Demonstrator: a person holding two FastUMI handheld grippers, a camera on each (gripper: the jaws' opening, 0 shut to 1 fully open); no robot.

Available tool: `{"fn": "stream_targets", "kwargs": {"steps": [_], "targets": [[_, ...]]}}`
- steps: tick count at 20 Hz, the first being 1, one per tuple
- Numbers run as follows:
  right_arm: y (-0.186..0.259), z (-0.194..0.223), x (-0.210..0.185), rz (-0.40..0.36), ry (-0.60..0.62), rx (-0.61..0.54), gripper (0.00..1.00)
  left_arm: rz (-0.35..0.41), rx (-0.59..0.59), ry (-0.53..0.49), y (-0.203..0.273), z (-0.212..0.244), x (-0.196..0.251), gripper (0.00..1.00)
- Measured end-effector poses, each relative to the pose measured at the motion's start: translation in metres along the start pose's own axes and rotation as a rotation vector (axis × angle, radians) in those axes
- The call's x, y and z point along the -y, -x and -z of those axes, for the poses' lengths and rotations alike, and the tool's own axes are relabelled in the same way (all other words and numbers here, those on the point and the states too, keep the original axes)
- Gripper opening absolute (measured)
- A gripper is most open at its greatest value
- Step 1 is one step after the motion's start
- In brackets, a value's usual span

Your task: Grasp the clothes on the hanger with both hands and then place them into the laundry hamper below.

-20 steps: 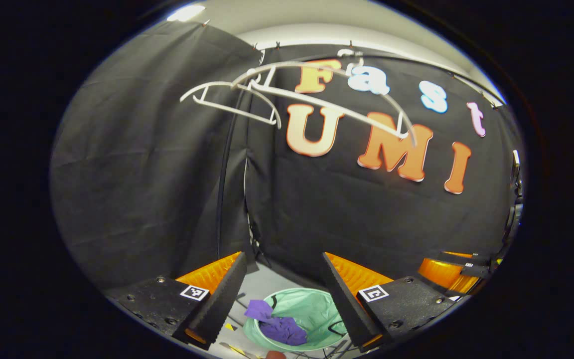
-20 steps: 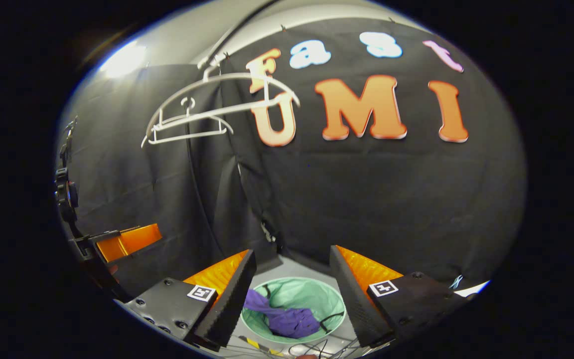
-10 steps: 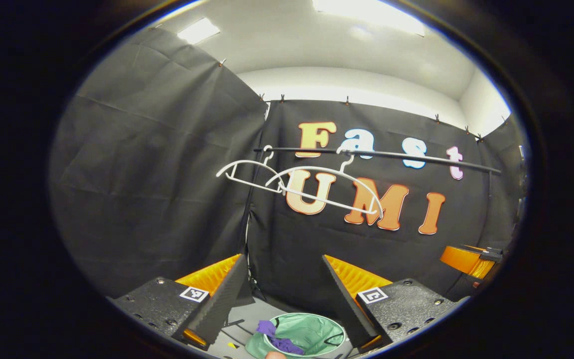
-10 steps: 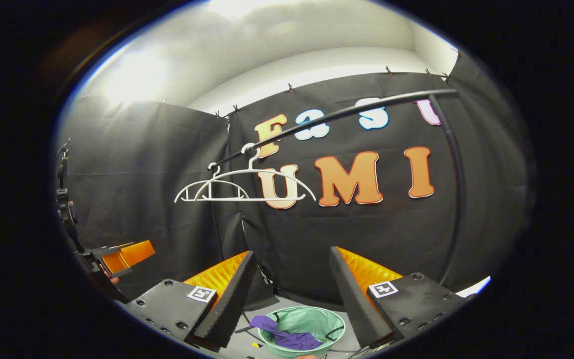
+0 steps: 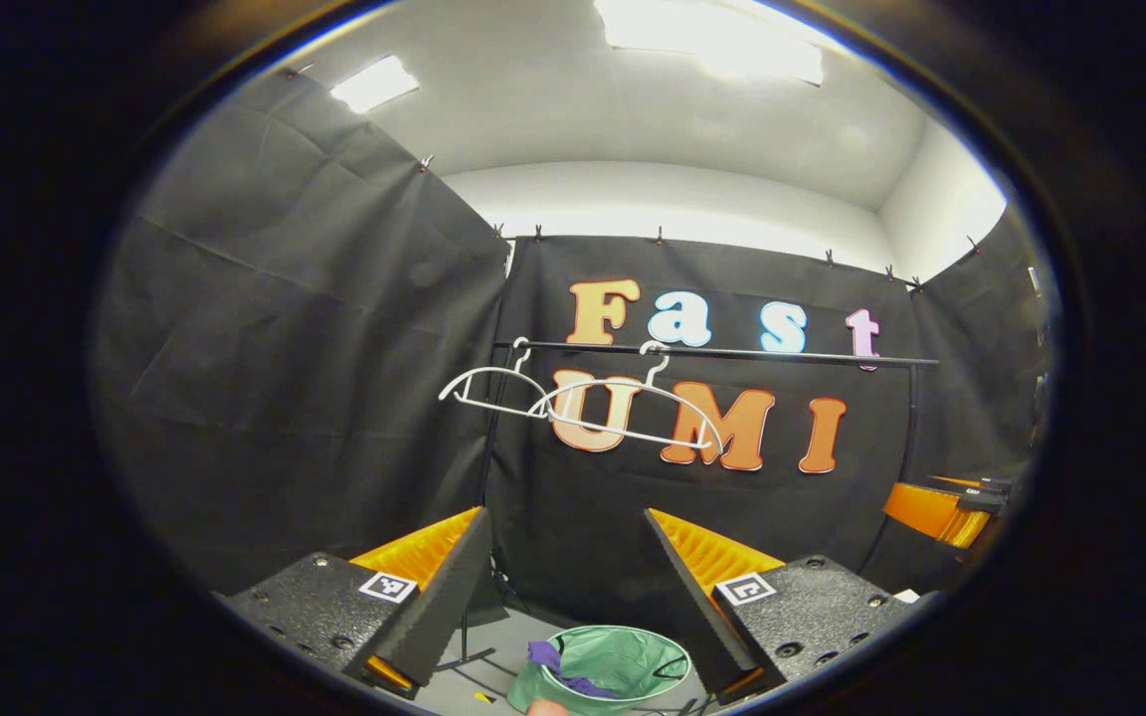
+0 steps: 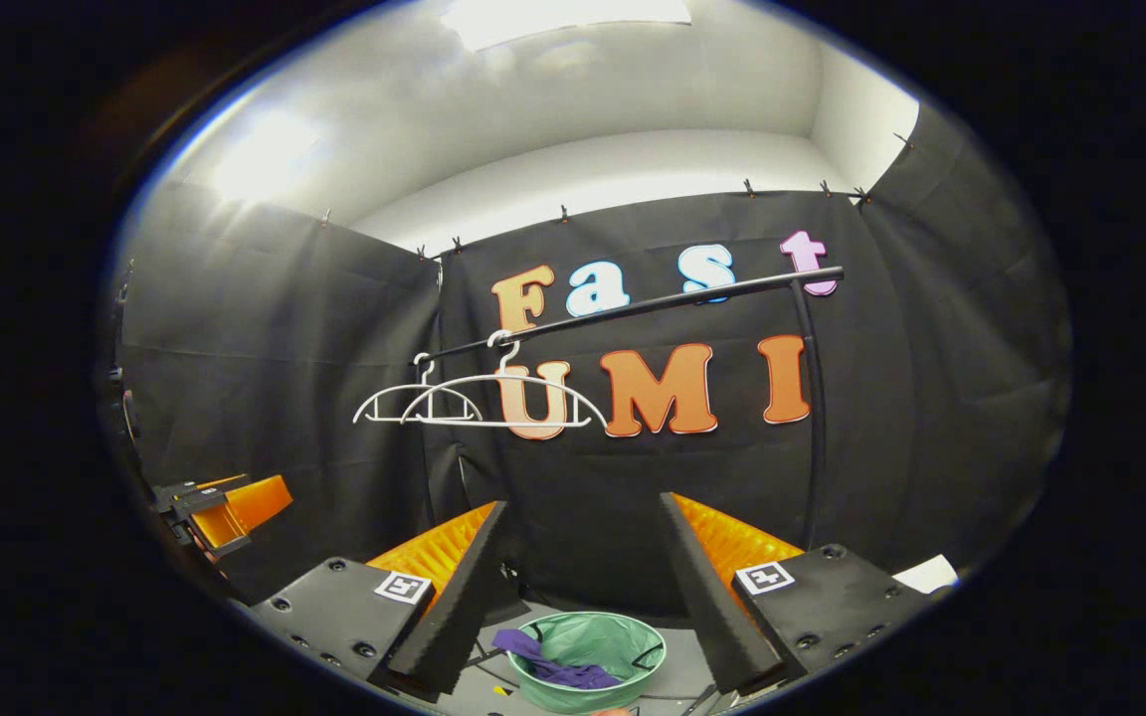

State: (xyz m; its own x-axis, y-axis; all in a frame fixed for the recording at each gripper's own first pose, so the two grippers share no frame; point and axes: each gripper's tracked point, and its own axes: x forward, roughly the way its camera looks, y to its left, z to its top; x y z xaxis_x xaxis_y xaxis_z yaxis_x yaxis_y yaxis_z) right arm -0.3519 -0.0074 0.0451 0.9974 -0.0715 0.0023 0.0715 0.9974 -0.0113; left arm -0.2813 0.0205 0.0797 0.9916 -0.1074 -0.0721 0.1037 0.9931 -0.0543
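Hangers [image 5: 583,403] are dangling bare on the rail [image 5: 732,354] up ahead of me. My left gripper [image 5: 563,597] is gaping, holding nothing; my right gripper [image 6: 583,597] is gaping too. Purple clothes [image 6: 553,666] are lying in the green hamper [image 6: 623,636], low and straight ahead between both sets of fingers, looking equally near each hand. I'm judging the drop done.

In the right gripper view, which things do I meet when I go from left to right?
Left gripper → smaller white hanger → larger white hanger → green hamper with purple clothes → rack's upright post.
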Motion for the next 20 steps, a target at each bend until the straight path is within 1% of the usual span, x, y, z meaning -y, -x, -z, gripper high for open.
{"fn": "stream_targets", "kwargs": {"steps": [4,9,10,11,14,20], "targets": [[0.014,-0.002,0.002,-0.002,0.011,0.020,0.88,0.021,0.033,-0.019,0.013,-0.009,0.013,0.92],[0.029,-0.001,-0.003,-0.029,0.019,0.029,0.88,0.041,0.040,-0.016,0.024,-0.012,0.022,0.92],[0.031,-0.002,-0.004,-0.037,0.018,0.033,0.96,0.039,0.042,-0.016,0.027,-0.012,0.023,0.92],[0.033,-0.002,-0.004,-0.042,0.018,0.035,0.96,0.035,0.043,-0.018,0.028,-0.012,0.023,0.92],[0.038,-0.003,-0.003,-0.050,0.019,0.036,0.88,0.022,0.037,-0.023,0.033,-0.010,0.024,0.92],[0.048,-0.004,0.002,-0.050,0.027,0.035,0.88,0.001,0.047,0.004,0.037,-0.011,0.021,0.93]]}}
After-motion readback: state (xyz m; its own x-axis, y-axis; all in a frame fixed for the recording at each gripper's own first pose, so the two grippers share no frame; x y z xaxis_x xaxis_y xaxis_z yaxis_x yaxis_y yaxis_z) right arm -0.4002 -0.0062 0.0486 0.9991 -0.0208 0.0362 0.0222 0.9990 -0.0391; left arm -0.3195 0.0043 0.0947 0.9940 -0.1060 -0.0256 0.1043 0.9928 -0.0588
